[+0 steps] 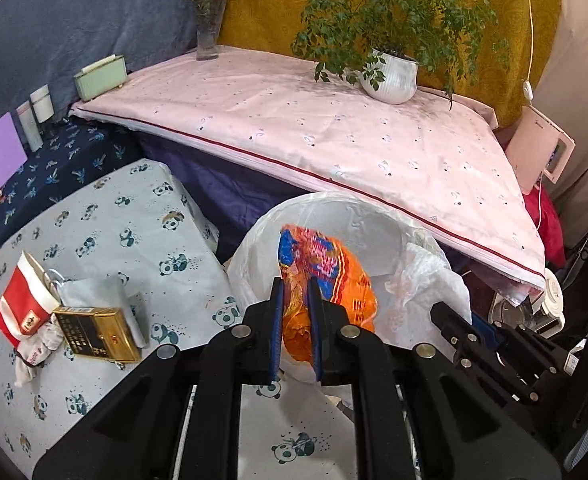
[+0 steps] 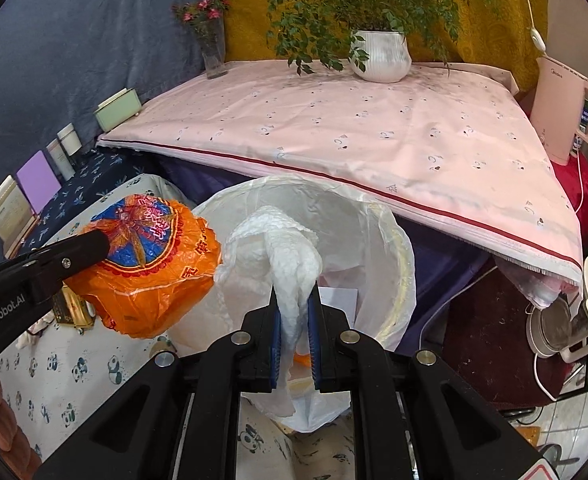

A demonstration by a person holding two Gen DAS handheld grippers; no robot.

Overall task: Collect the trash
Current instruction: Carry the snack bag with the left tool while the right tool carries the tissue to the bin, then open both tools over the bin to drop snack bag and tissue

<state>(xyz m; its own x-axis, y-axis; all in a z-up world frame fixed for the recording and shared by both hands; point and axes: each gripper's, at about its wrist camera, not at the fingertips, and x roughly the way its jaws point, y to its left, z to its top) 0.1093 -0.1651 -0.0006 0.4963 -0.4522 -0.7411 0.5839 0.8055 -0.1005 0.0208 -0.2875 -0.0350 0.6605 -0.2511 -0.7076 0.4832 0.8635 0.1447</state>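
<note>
- The left gripper point(image 1: 296, 312) is clamped on an orange wrapper point(image 1: 326, 280), centre frame, over the white bin point(image 1: 374, 224).
- The right gripper point(image 2: 296, 320) pinches a white paper towel point(image 2: 289, 256) above the bin's mouth.
- A gold box point(image 1: 95, 332) lies lower left.

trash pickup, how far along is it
Done: the lined bin already holds some paper scraps. In hand: the left hand-held gripper clamps an orange wrapper and the right hand-held gripper a white paper towel, both over the bin mouth, unreleased. Left: the red-and-white packet, gold box and crumpled tissue on the panda cloth.
</note>
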